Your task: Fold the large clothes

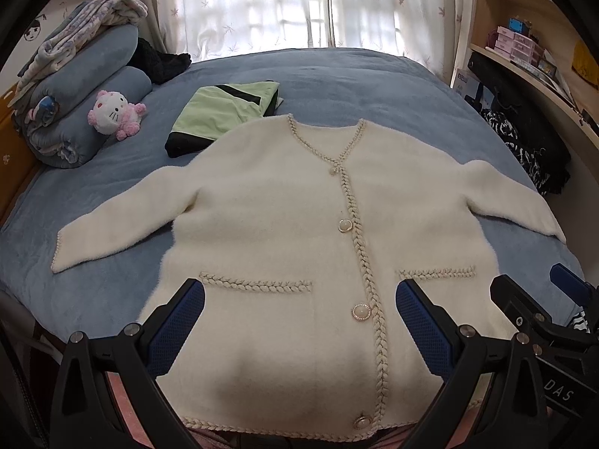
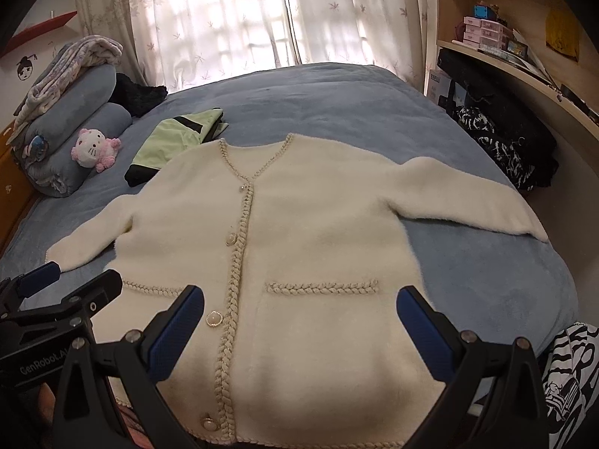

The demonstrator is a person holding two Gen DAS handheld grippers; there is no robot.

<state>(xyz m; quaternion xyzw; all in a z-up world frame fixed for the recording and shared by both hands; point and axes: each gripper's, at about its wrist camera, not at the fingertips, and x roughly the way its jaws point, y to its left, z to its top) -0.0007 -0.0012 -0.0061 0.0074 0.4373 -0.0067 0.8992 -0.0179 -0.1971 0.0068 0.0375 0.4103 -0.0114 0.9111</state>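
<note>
A cream fluffy cardigan (image 1: 284,224) with braided trim and pearl buttons lies spread flat, front up, on the blue bed (image 1: 337,78), sleeves out to both sides. It also shows in the right wrist view (image 2: 310,224). My left gripper (image 1: 299,292) is open and empty, hovering over the cardigan's lower hem by the left pocket. My right gripper (image 2: 299,299) is open and empty over the right pocket. The right gripper shows at the edge of the left wrist view (image 1: 554,280), and the left gripper at the edge of the right wrist view (image 2: 63,277).
A folded green and black garment (image 1: 224,112) lies behind the cardigan's left shoulder. Rolled blue bedding (image 1: 86,104) and a pink plush cat (image 1: 112,112) sit at the far left. A black item (image 1: 161,60) lies behind them. Shelves (image 1: 531,48) and dark patterned clothes (image 1: 524,142) stand on the right.
</note>
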